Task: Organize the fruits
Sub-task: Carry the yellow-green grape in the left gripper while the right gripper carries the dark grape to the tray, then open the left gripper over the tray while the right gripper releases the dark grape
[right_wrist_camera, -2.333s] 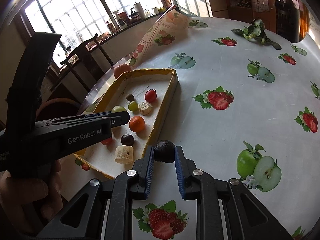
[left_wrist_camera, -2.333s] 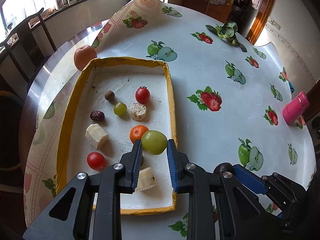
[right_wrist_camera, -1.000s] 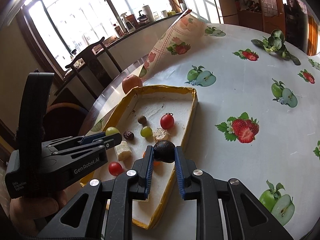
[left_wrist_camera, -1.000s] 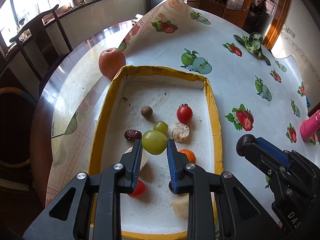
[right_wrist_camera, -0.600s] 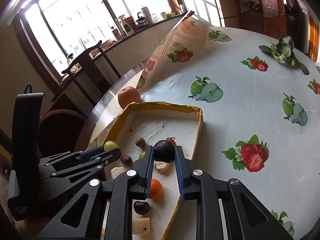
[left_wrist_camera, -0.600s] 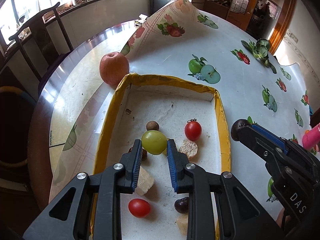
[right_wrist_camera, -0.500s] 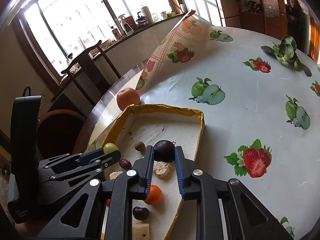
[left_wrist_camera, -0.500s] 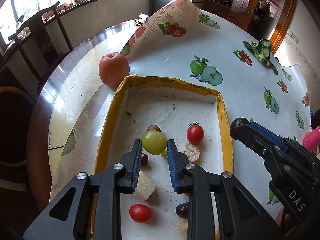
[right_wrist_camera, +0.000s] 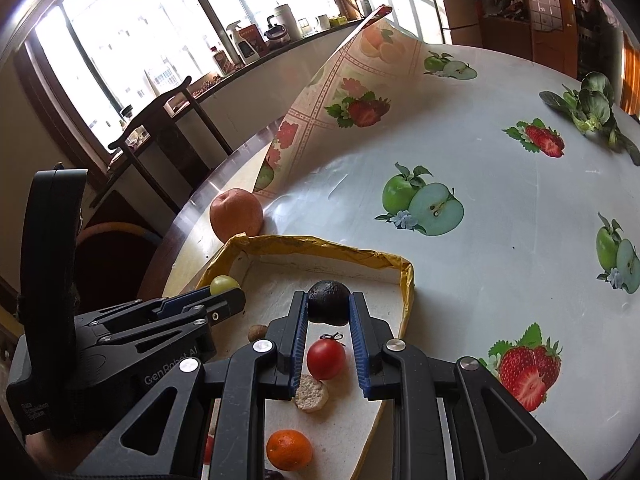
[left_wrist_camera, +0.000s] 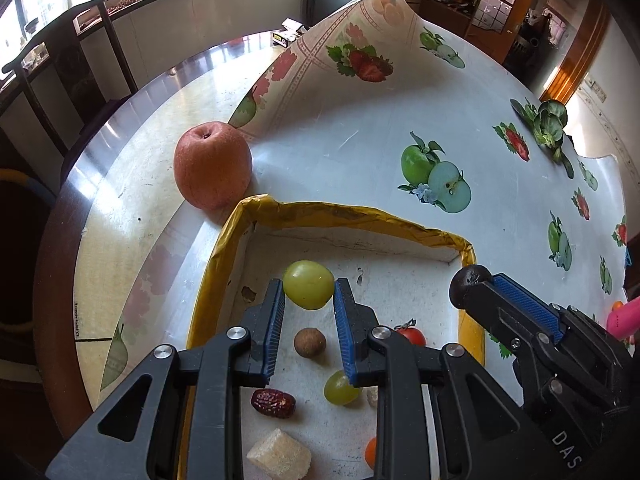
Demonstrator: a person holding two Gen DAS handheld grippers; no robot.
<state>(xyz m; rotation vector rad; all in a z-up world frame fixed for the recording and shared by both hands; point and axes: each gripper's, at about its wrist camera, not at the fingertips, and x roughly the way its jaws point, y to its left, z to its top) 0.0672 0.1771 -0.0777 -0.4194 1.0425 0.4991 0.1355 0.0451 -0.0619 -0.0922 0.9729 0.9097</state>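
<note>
My left gripper point(left_wrist_camera: 308, 300) is shut on a large green grape point(left_wrist_camera: 308, 284) and holds it over the far left part of the yellow-rimmed tray point(left_wrist_camera: 352, 214). My right gripper point(right_wrist_camera: 329, 312) is shut on a dark wrinkled fruit point(right_wrist_camera: 328, 296) over the tray's far end point(right_wrist_camera: 320, 248). In the tray lie a cherry tomato point(right_wrist_camera: 325, 359), a brown round fruit point(left_wrist_camera: 309, 342), a smaller green grape point(left_wrist_camera: 340, 389), a red date point(left_wrist_camera: 273, 403), a small orange point(right_wrist_camera: 289, 450) and pale cubes point(left_wrist_camera: 279, 459). The right gripper point(left_wrist_camera: 476, 284) shows in the left wrist view.
A large apple point(left_wrist_camera: 212, 164) sits on the table just beyond the tray's far left corner. The fruit-print tablecloth point(left_wrist_camera: 480, 128) is folded up at the back. Leafy greens point(left_wrist_camera: 550, 124) lie far right. A pink object point(left_wrist_camera: 624, 318) is at the right edge. A chair point(right_wrist_camera: 168, 128) stands beyond the table.
Both grippers have moved forward over the tray toward its far end, each still holding its fruit. The apple and the tray's far wall look closer.
</note>
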